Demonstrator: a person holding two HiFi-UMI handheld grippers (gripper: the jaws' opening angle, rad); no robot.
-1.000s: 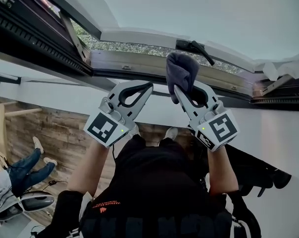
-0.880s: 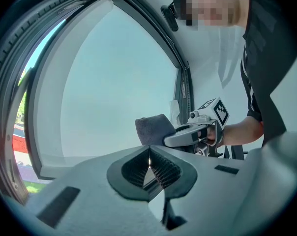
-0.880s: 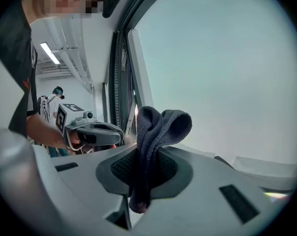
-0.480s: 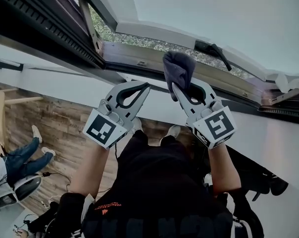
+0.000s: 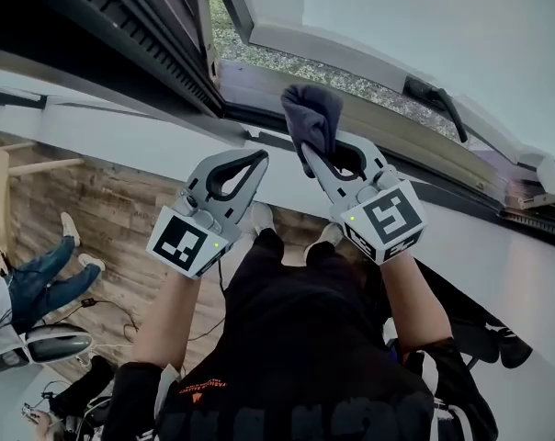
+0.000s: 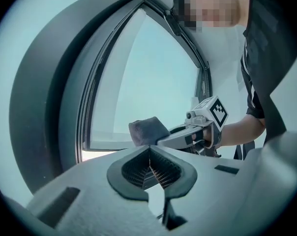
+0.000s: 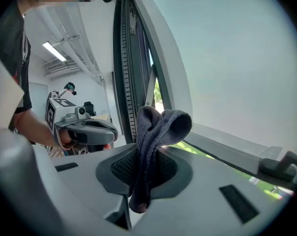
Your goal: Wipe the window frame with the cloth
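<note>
A dark grey cloth [image 5: 311, 118] is bunched between the jaws of my right gripper [image 5: 316, 162], which is shut on it. The cloth [image 7: 156, 132] folds over above the jaws and a tail hangs down between them. It is held up close to the lower window frame [image 5: 268, 88], just below the open sash; contact cannot be told. My left gripper [image 5: 250, 168] is shut with nothing in it, a little to the left of the right one and below the frame. The left gripper view shows the cloth [image 6: 147, 131] and the right gripper [image 6: 161, 141] against the pane.
The open sash carries a black handle [image 5: 440, 107] to the right. Dark window frame and track [image 5: 121, 44] run up the left. A white sill [image 5: 121, 136] lies under the frame. A person's legs in jeans [image 5: 39, 283] rest on the wooden floor at lower left.
Both grippers have shifted left along the lower frame with the cloth, and the head view has turned so the frame's left corner now stands nearer the cloth.
</note>
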